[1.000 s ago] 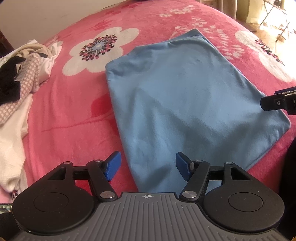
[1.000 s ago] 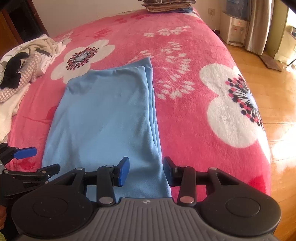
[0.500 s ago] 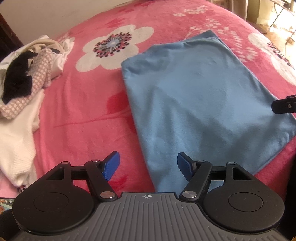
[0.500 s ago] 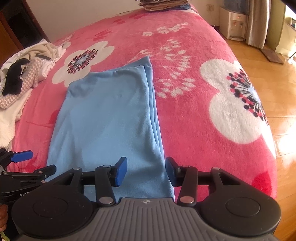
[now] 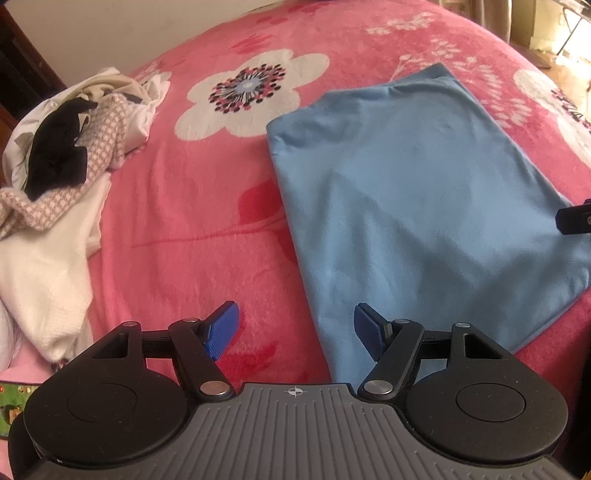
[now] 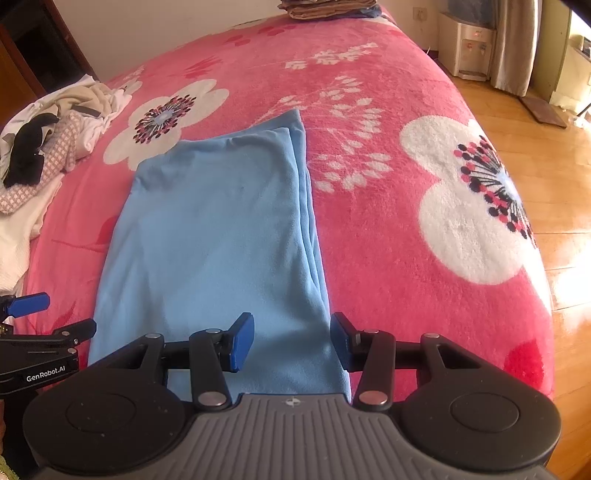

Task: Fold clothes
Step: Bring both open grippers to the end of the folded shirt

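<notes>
1. Right wrist view: right gripper [image 6: 291, 341] jaws spread, empty, over near right corner of blue garment [image 6: 214, 236].
2. Left gripper [image 5: 295, 330] released, straddling its near left edge.
3. Garment's long axis runs away up the bed [image 6: 388, 258]; unfolded pile [image 5: 55, 177] far left.

In the left wrist view, the folded light blue fabric garment [image 5: 424, 206] has its near edge hidden behind the gripper's grey ribbed body, and its right corner runs off the frame. The heap of white, black and pink checked unfolded clothes [image 5: 55, 177] is cut off at the left edge. In the right wrist view, a stack of brown folded cloth [image 6: 328, 7] at the far end of the pink flowered blanket [image 6: 388, 240] is cropped by the top edge, its items indistinguishable.
</notes>
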Demonstrator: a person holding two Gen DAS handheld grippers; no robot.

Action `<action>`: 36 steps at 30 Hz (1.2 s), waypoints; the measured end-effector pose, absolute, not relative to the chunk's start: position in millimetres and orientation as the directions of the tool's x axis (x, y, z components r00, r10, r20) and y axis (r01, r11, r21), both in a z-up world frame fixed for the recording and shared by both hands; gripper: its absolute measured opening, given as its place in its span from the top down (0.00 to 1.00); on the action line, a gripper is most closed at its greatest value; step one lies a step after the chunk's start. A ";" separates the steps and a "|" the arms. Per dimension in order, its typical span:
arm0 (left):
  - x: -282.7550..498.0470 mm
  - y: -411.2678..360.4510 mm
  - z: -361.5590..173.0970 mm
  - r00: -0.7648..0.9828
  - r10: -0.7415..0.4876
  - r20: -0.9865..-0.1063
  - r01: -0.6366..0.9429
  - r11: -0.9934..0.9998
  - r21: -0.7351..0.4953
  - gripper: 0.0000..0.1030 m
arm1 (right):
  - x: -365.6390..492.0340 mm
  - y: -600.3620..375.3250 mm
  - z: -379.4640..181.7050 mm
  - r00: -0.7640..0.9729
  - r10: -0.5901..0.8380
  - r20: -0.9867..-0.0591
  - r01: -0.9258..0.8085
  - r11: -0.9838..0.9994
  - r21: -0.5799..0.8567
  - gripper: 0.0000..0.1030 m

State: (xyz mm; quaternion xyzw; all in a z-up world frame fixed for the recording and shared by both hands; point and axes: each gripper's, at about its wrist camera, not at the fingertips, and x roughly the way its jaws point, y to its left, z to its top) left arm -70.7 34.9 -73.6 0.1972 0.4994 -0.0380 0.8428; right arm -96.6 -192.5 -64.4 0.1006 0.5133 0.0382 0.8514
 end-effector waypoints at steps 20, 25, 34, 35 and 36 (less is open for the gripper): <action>-68.5 50.8 -74.4 0.509 0.022 -0.861 0.239 0.957 0.165 0.24 | -98.4 -197.0 -63.3 0.479 0.200 -0.855 0.040 0.968 0.248 0.53; -46.9 72.4 -76.3 0.528 -0.137 -0.838 0.217 0.976 -0.023 0.23 | -81.8 -208.8 -63.3 0.497 0.281 -0.821 0.012 0.944 0.330 0.48; 24.9 103.4 -103.9 0.434 -0.370 -0.821 0.223 0.928 -0.299 0.33 | -7.2 -232.8 -88.8 0.528 0.388 -0.755 -0.046 0.901 0.431 0.44; 30.2 105.4 -109.2 0.418 -0.393 -0.819 0.232 0.918 -0.322 0.35 | -1.1 -236.6 -95.9 0.523 0.416 -0.744 -0.047 0.886 0.461 0.44; 34.7 107.0 -114.4 0.404 -0.409 -0.818 0.239 0.911 -0.337 0.35 | 4.2 -240.0 -103.0 0.520 0.444 -0.730 -0.052 0.869 0.492 0.44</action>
